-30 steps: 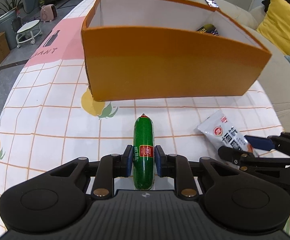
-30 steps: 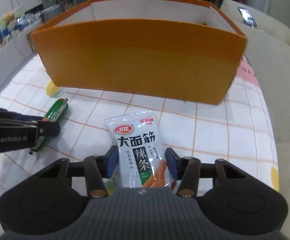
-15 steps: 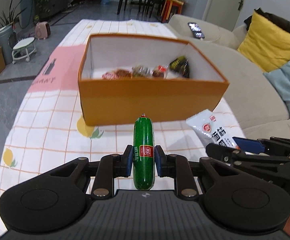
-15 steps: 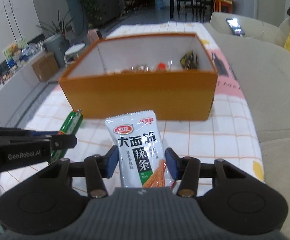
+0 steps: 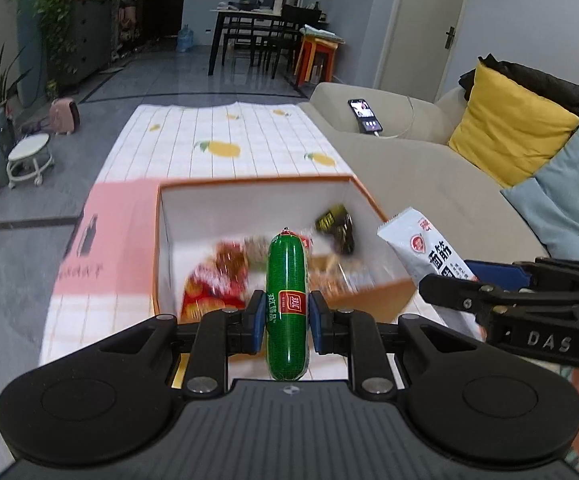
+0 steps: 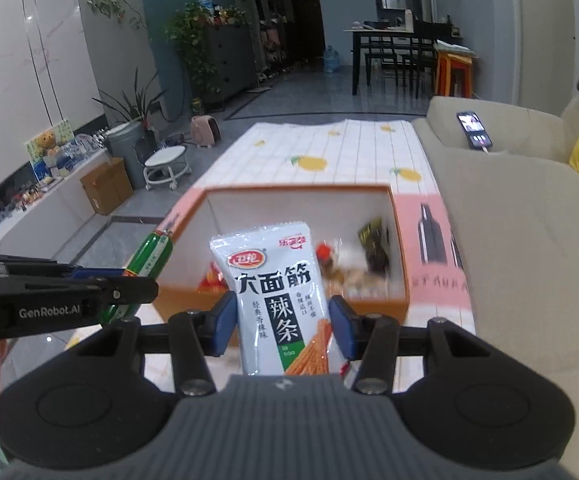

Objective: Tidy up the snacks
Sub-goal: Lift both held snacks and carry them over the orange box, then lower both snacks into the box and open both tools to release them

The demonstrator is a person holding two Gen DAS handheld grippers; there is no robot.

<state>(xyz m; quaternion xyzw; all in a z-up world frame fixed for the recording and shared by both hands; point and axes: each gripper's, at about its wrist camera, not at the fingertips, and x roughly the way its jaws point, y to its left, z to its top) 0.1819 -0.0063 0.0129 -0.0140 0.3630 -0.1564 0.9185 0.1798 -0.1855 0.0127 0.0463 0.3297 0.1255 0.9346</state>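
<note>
Above orange box [image 5: 385, 300] — sausage [image 5: 286, 304] between left gripper [image 5: 285, 322] pads

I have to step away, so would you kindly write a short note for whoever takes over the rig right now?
Left claw: shut on the green sausage, held in the air.
Right claw: shut on the white spicy-strip packet, also in the air.
Both hang near the front of the open orange box on the checked tablecloth.
Done: several snacks already lie in the box.
Left: release the sausage and packet into the box.
</note>
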